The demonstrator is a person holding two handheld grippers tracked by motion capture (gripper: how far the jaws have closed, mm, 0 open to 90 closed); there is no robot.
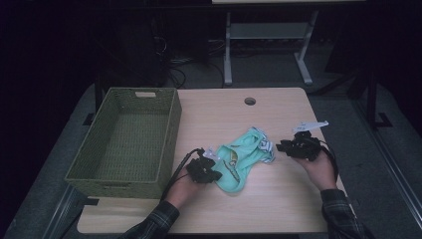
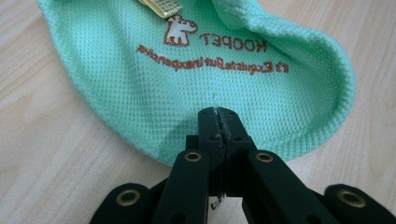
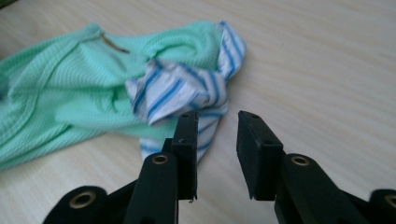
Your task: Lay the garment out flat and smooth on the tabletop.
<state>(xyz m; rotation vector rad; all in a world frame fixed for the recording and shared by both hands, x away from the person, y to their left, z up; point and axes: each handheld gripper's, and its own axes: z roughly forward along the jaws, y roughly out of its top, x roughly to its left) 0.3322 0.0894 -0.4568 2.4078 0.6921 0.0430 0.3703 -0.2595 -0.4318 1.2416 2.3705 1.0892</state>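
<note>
A mint-green mesh garment [image 1: 244,157] with a blue-and-white striped lining lies crumpled in the middle of the wooden table [image 1: 278,204]. My left gripper [image 1: 215,175] is at its near left end. In the left gripper view the jaws stand together, shut on the garment's [image 2: 210,70] rounded hem at the left gripper [image 2: 218,116], below a brown printed logo. My right gripper [image 1: 281,147] hovers just right of the cloth. In the right gripper view the right gripper [image 3: 217,121] is open with bare table between its jaws, and the striped fold [image 3: 177,91] lies just beyond the left jaw.
A green woven basket [image 1: 169,134] with nothing visible inside stands at the table's left side, close to my left hand. A round cable hole [image 1: 250,101] sits near the far edge. Bare tabletop stretches in front of and to the right of the garment.
</note>
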